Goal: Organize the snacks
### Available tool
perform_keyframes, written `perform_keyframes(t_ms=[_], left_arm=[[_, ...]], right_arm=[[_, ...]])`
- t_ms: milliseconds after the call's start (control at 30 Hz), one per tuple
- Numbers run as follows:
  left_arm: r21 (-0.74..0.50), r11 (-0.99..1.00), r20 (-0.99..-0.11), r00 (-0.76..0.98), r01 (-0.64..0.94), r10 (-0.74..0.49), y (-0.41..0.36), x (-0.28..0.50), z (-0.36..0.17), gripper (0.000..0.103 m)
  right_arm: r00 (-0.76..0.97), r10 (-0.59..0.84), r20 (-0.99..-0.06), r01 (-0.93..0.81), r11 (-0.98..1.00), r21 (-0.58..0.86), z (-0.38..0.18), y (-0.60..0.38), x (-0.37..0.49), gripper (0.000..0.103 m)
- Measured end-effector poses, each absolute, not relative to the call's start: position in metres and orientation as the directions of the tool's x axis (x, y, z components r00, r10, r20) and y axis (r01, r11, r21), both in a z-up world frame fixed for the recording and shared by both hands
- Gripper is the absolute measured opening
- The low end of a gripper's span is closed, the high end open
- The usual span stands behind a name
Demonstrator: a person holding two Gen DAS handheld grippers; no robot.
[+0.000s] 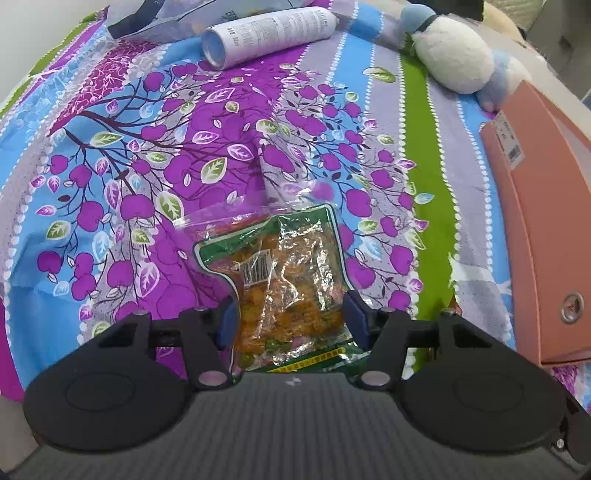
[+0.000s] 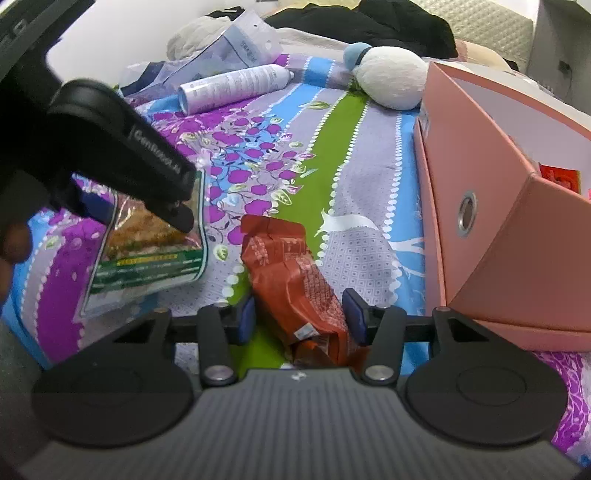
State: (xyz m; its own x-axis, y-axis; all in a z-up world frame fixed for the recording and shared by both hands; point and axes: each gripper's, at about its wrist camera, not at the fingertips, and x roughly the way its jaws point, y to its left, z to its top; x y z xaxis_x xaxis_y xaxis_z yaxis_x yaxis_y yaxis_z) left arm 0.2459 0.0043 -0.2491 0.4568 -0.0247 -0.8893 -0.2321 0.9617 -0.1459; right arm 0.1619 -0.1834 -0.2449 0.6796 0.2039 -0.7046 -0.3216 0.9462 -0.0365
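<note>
A clear, green-edged snack bag (image 1: 284,266) with orange pieces inside sits between the blue pads of my left gripper (image 1: 291,319), and both pads press its sides. In the right wrist view that same bag (image 2: 147,254) hangs tilted from the left gripper (image 2: 184,218), above the flowered sheet. My right gripper (image 2: 300,319) is closed around a red snack bag (image 2: 291,273), whose far end points away over the green stripe. An open pink box (image 2: 480,184) stands just right of the right gripper, and something red (image 2: 557,177) shows inside it.
A white spray can (image 1: 266,33) lies at the far side of the bed beside a crumpled clear plastic bag (image 2: 243,44). A white and blue plush toy (image 1: 454,55) rests near the pink box (image 1: 535,221). Dark clothes are piled behind.
</note>
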Motion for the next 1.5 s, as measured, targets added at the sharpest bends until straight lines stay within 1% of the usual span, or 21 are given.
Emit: perform_keyframes(t_ms=[133,167,200,433,533,600,767,800,1100,1500], left_arm=[[-0.184,0.960,-0.881,0.468,-0.210,-0.067,0.009,0.236,-0.245,0.056],[-0.190,0.960,-0.880,0.470,-0.206,-0.074,0.010,0.234,-0.244,0.052],[-0.196,0.960,-0.878,0.471,-0.201,-0.081,0.011,0.232,-0.243,0.050],[-0.226,0.958,-0.864,0.489,-0.174,-0.115,0.016,0.222,-0.242,0.041],[-0.231,0.961,-0.855,0.502,-0.152,-0.126,0.014,0.219,-0.238,0.034],[-0.235,0.962,-0.850,0.509,-0.140,-0.133,0.013,0.219,-0.237,0.027],[-0.258,0.959,-0.833,0.530,-0.117,-0.159,0.012,0.217,-0.230,0.021],[-0.267,0.957,-0.828,0.535,-0.110,-0.169,0.011,0.216,-0.228,0.017],[-0.295,0.955,-0.783,0.581,-0.032,-0.222,-0.003,0.212,-0.196,0.013],[-0.314,0.944,-0.704,0.642,0.099,-0.302,-0.033,0.194,-0.129,0.013]], right_arm=[[0.694,0.192,-0.694,-0.298,0.954,-0.034,-0.239,-0.184,0.158,0.052],[0.698,0.190,-0.691,-0.290,0.957,-0.030,-0.237,-0.185,0.157,0.052],[0.702,0.187,-0.687,-0.280,0.960,-0.024,-0.235,-0.187,0.156,0.052],[0.722,0.169,-0.671,-0.247,0.969,-0.022,-0.227,-0.189,0.152,0.052],[0.714,0.164,-0.681,-0.241,0.970,-0.018,-0.229,-0.191,0.151,0.052],[0.709,0.162,-0.686,-0.235,0.972,-0.013,-0.230,-0.192,0.151,0.052],[0.708,0.152,-0.690,-0.214,0.977,-0.005,-0.229,-0.197,0.151,0.052],[0.710,0.151,-0.688,-0.212,0.977,-0.004,-0.227,-0.197,0.150,0.052],[0.742,0.147,-0.654,-0.183,0.983,0.013,-0.197,-0.203,0.139,0.052],[0.814,0.092,-0.574,-0.103,0.995,0.013,-0.140,-0.230,0.107,0.052]])
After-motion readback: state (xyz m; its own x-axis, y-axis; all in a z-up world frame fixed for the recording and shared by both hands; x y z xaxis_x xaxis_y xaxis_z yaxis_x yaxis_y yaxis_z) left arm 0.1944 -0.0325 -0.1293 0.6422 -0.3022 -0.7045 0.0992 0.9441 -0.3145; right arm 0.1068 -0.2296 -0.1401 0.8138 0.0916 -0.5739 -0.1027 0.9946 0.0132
